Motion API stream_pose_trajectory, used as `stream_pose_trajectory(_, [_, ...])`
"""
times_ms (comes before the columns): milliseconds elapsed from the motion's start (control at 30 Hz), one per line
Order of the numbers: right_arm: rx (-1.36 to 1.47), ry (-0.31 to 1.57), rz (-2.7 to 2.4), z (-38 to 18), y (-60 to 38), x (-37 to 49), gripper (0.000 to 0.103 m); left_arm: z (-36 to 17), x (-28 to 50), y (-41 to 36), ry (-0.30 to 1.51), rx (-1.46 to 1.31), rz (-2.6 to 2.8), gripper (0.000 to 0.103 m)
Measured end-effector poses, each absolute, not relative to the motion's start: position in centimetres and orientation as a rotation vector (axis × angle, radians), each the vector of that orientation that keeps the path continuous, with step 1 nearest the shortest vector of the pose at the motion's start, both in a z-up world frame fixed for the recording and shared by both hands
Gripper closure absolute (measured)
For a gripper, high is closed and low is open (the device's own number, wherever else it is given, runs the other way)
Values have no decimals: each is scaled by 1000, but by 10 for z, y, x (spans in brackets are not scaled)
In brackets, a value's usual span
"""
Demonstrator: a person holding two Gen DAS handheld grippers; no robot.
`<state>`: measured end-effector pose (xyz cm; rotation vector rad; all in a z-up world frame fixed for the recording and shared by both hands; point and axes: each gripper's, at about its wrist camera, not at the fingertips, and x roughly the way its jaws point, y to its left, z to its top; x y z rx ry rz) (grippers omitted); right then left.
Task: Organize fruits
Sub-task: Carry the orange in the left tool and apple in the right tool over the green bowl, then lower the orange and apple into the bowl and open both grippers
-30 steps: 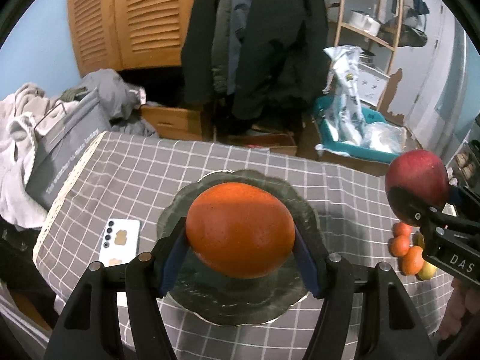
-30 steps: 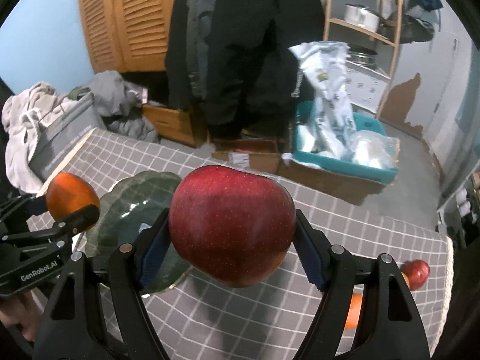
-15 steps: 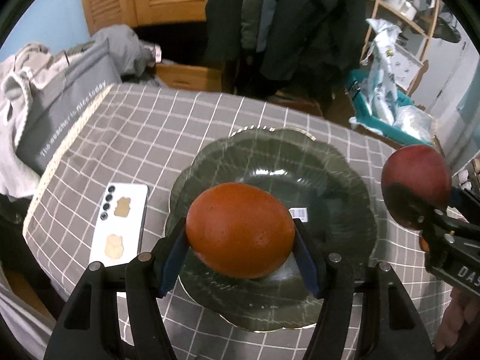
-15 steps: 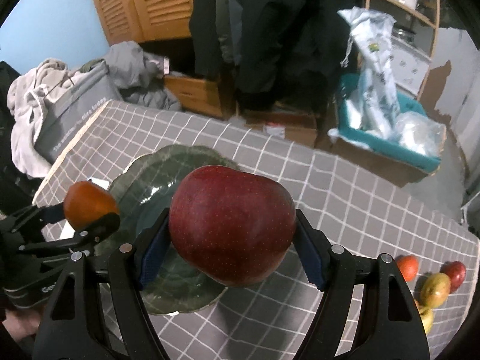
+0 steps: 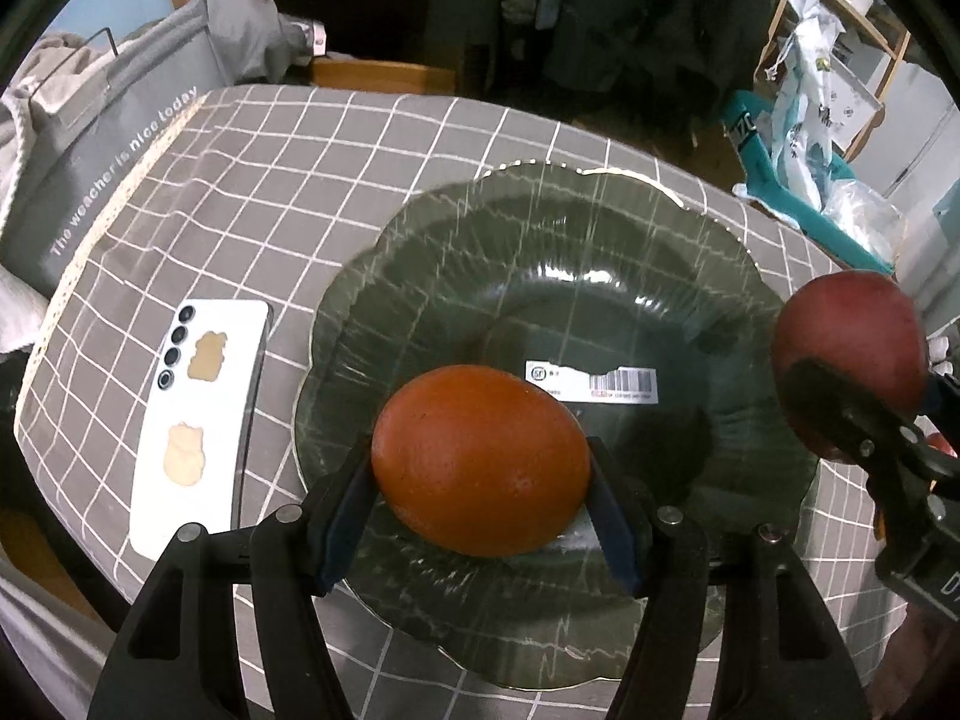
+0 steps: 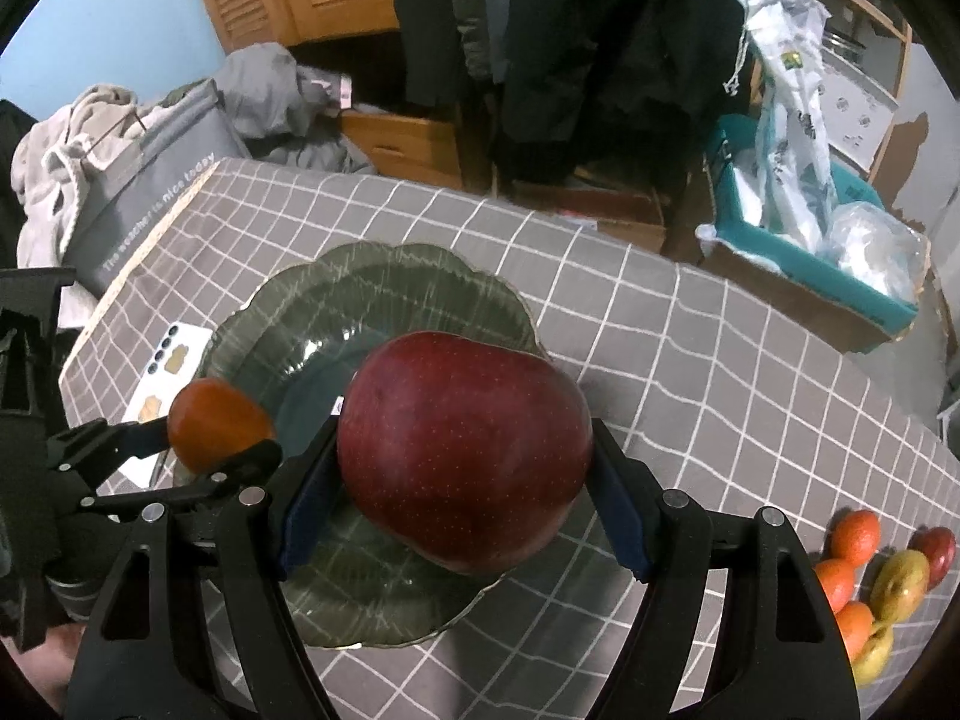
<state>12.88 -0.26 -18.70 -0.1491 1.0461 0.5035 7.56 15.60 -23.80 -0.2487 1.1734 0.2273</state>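
Observation:
My left gripper [image 5: 480, 498] is shut on an orange [image 5: 480, 459] and holds it low over the near part of a dark green glass plate [image 5: 600, 252]. My right gripper [image 6: 465, 492] is shut on a large red apple [image 6: 465, 459] above the plate's right side [image 6: 372, 276]. The apple also shows at the right of the left wrist view [image 5: 849, 354], and the orange at the left of the right wrist view [image 6: 216, 423]. A barcode sticker [image 5: 591, 381] lies in the plate's middle.
A white phone [image 5: 195, 420] lies on the grey checked tablecloth [image 5: 300, 180] left of the plate. Several small oranges and apples [image 6: 870, 570] sit at the table's right. A grey bag [image 5: 96, 168] stands off the left edge; a teal box [image 6: 816, 252] lies beyond.
Both grippers have moved forward and down towards the plate, keeping their fruit. The plate now looks larger and fills the middle of the left wrist view.

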Motion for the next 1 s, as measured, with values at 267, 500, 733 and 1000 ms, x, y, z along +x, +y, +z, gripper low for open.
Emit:
stream_pose_trajectory(267, [-125,1060,508,-190,-2,133,27,-251,78,156,1228,-248,228,35])
stream_pose_trajectory(500, [-112,1065,513,-191,0,137,27,-264,79,152,1271,-240,224,35])
stream_pose_trajectory(733, [-96,1068,510,-191,-1,140,27,-260,80,151,1265,-253,210,28])
stream_pose_trajectory(1000, [-85,1080,511,-193,-3,143,27,-236,77,152,1182,-211,222,5])
